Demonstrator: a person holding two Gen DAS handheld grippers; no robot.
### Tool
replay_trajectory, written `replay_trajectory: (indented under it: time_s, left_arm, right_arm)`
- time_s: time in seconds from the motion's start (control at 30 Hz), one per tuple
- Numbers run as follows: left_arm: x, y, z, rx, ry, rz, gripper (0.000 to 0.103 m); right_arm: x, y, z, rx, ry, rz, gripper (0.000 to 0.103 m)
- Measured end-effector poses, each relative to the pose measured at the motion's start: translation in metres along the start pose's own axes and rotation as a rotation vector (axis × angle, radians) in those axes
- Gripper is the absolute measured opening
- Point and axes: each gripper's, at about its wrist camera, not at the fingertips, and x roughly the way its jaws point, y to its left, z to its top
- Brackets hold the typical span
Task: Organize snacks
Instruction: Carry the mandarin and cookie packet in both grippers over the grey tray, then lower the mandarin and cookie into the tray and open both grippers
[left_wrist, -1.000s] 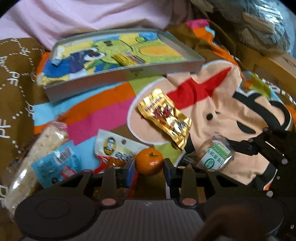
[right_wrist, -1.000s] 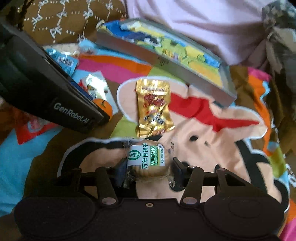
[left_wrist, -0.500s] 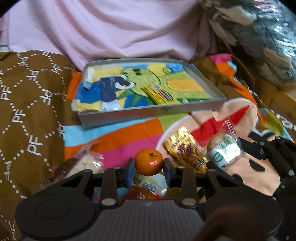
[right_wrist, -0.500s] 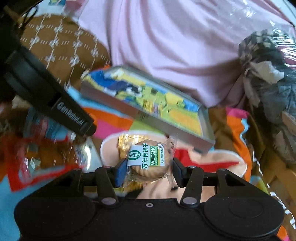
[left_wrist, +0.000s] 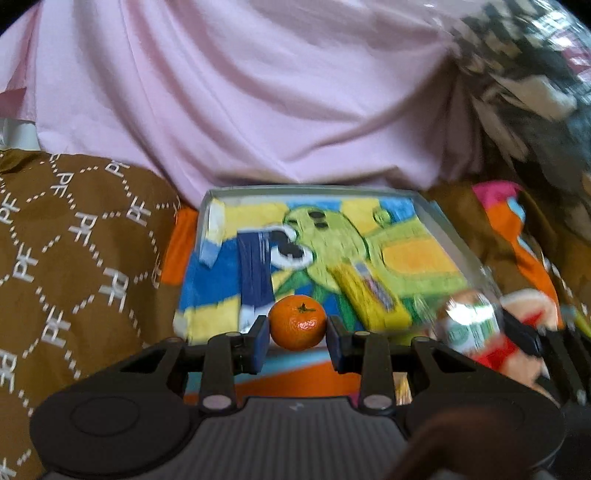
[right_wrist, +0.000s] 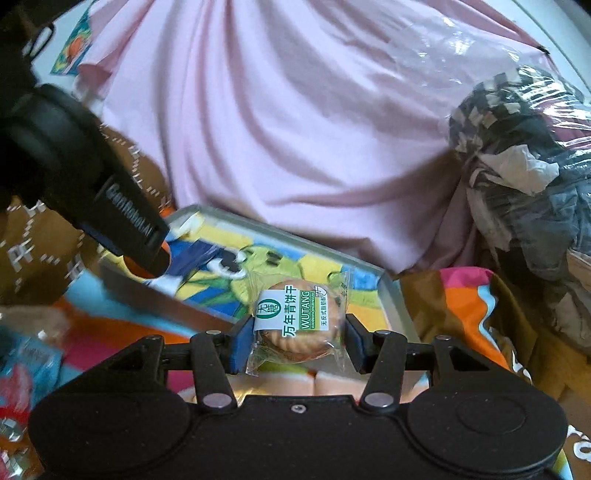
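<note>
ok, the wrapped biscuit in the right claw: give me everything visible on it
The wrapped biscuit is a round, golden-brown, ridged-edge cracker sealed in a clear crinkly plastic pouch. A white and green label reads WUTANG with Chinese characters. The right claw pinches it between blue pads, tilted, in front of the cartoon-lined tray. It shows blurred in the left wrist view.

Grey tray (left_wrist: 437, 218) on bed's colourful cartoon blanket (right_wrist: 469, 306)

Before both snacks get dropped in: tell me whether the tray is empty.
Looks empty: the tray shows only its cartoon lining. The tangerine and biscuit pack are gripped, hiding part of it.
</note>
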Motion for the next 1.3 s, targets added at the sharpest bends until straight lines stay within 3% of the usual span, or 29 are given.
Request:
replay_trajectory:
  time_s: [0.17,0.5,1.2,1.3]
  left_arm:
    - [0.032,0.002,0.020,-0.072,0.020,0.013,0.036]
    - [0.079,-0.012,0.019,-0.049,0.102,0.048,0.036]
    - [0.098,-0.018,0.014,-0.046,0.159,0.058,0.038]
    - [0.099,-0.016,0.014,-0.065,0.164,0.061,0.046]
  right_arm:
    - [0.026,-0.017,0.004,0.034,-0.009,-0.034,0.053]
    - [0.071,-0.040,0.004,0.099,0.032,-0.029,0.053]
    - [0.100,-0.041,-0.006,0.170,0.151,0.007,0.056]
    - [0.099,-0.041,-0.006,0.170,0.146,0.004,0.059]
